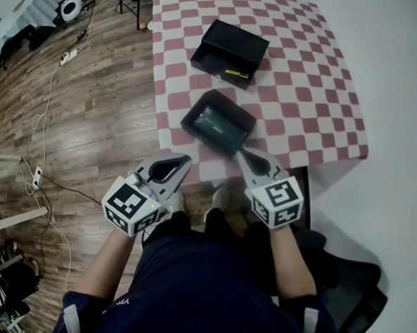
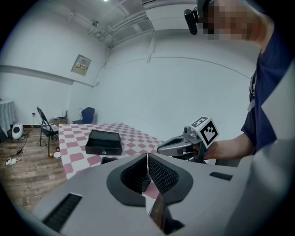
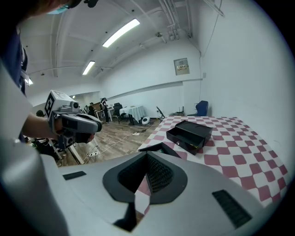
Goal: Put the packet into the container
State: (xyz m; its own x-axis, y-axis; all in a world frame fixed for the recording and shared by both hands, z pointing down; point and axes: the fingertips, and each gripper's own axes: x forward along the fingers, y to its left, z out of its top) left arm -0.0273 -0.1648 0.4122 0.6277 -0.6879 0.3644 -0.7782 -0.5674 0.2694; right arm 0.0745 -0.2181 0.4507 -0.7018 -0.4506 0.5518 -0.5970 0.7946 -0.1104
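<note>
Packet (image 1: 215,125) lay inside container (image 1: 235,106), close to the table's (image 1: 304,98) near edge, long axis diagonal. It sat just ahead of the right tongs (image 1: 244,156); left tongs (image 1: 186,159) slightly farther. Both tongs closed, empty.

two black boxes (image 1: 234,41) (image 1: 191,121), one packet (image 1: 218,125), one checkered table (image 1: 311,98) — two grippers (image 1: 186,159) (image 1: 241,154).

Bright, even indoor light fills every view. Two long ceiling lamps (image 3: 121,33) glow in the right gripper view, without glare. The container (image 1: 233,107) throws only a soft shadow on the checked cloth (image 1: 304,98). Edges bend strongly, corners go black.
</note>
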